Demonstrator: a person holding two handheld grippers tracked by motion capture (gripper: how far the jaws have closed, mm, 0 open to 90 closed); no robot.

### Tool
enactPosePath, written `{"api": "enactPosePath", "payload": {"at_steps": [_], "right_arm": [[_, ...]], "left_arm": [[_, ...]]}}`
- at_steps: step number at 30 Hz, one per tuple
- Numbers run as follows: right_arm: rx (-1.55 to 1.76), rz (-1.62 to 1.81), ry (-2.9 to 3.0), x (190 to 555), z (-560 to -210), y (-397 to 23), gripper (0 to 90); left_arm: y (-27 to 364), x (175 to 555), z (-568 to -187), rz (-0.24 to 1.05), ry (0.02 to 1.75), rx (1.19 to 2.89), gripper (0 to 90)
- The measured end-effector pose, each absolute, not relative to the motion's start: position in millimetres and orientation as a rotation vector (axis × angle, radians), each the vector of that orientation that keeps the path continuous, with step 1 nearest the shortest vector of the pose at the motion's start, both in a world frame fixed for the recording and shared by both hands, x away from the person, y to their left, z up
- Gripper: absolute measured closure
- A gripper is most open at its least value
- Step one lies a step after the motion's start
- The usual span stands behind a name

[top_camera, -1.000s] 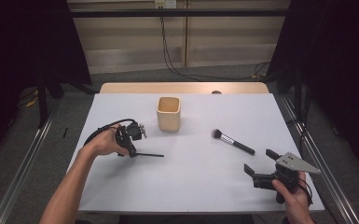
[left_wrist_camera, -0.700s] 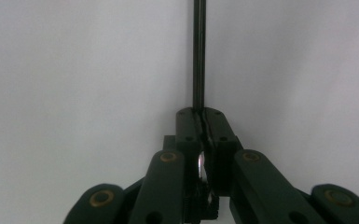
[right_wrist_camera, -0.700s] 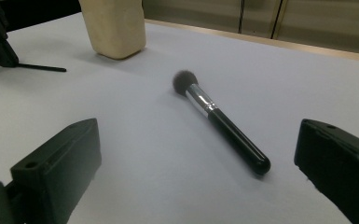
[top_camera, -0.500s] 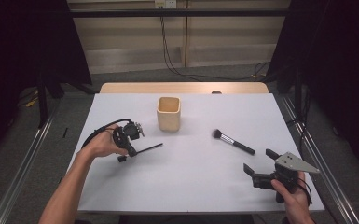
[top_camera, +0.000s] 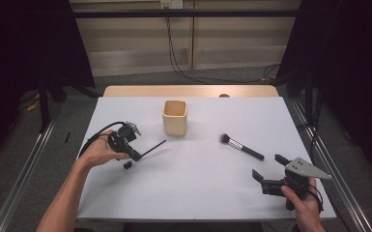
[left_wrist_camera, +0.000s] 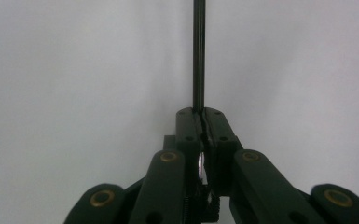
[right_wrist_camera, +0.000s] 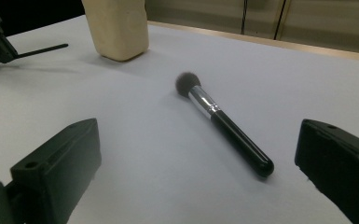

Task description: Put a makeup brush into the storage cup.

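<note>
While my left gripper (top_camera: pixel 134 155) pinches the thin black stick (top_camera: pixel 153 148), its long axis points toward the cup (top_camera: pixel 175 117); my right gripper (top_camera: pixel 265 170) gapes empty.

Brush (right_wrist_camera: pixel 224 122): glossy handle, metal ferrule; matt table (top_camera: pixel 198 183).

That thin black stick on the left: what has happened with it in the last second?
The left claw has just closed on the thin black stick and lifted it, swinging its far end toward the cup. The makeup brush and the open right claw stayed put.
</note>
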State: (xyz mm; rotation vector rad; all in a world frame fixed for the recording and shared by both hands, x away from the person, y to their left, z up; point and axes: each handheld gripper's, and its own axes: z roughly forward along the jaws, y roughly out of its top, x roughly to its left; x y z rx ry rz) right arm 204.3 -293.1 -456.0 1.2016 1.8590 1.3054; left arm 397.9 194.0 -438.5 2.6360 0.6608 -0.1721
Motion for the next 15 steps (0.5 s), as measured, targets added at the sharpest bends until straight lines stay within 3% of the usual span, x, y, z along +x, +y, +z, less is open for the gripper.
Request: {"api": "enactPosePath", "payload": {"at_steps": [15], "right_arm": [[1.218, 1.308, 1.848, 205.2, -456.0, -293.1, 0.3]], "left_arm": [[209.0, 381.9, -425.9, -0.065, 0.755, 2.384, 85.9]]}}
